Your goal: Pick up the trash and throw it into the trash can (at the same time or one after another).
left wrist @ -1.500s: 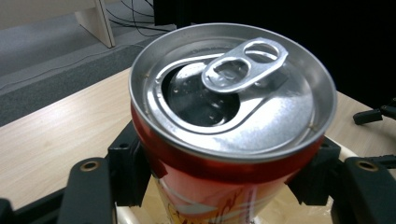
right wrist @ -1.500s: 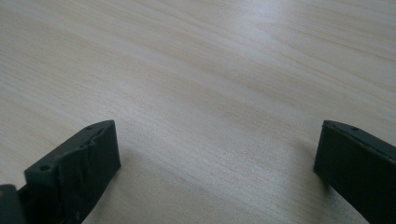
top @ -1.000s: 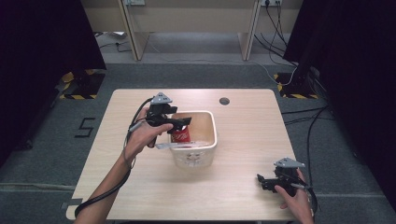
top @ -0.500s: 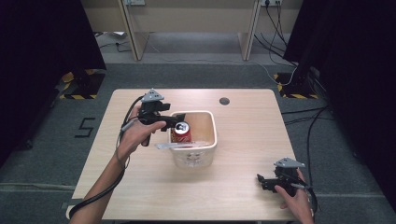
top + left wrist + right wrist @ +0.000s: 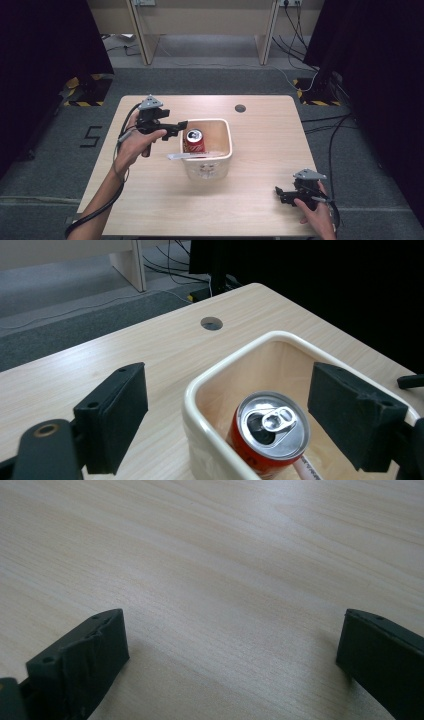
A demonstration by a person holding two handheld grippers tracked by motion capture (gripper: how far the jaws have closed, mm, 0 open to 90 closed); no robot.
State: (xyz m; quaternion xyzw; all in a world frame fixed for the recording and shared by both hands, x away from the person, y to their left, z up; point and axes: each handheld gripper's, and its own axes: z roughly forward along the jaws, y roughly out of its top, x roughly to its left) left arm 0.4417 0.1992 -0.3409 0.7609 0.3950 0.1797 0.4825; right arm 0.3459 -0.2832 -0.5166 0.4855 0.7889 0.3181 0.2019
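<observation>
A red soda can (image 5: pixel 194 140) (image 5: pixel 272 432) stands upright inside a cream plastic bin (image 5: pixel 207 167) (image 5: pixel 200 385) at the middle of the wooden table. My left gripper (image 5: pixel 179 127) (image 5: pixel 235 400) hovers just left of the bin's rim and points at the can. Its jaws have just been opening and now stand wide, touching neither the can nor the bin. A white tube-like item (image 5: pixel 175 156) (image 5: pixel 307 470) lies in the bin beside the can and sticks out over its left edge. My right gripper (image 5: pixel 280 192) (image 5: pixel 230 645) rests low over bare wood near the table's front right, open with nothing between its pads.
A dark round hole (image 5: pixel 240 108) (image 5: pixel 211 323) sits in the tabletop behind the bin. Bare wood (image 5: pixel 260 210) stretches in front of the bin and to both sides. Cables and desk legs lie on the floor beyond the far edge.
My left gripper has drawn back leftward from over the bin, leaving the can standing inside. The right gripper has stayed where it was.
</observation>
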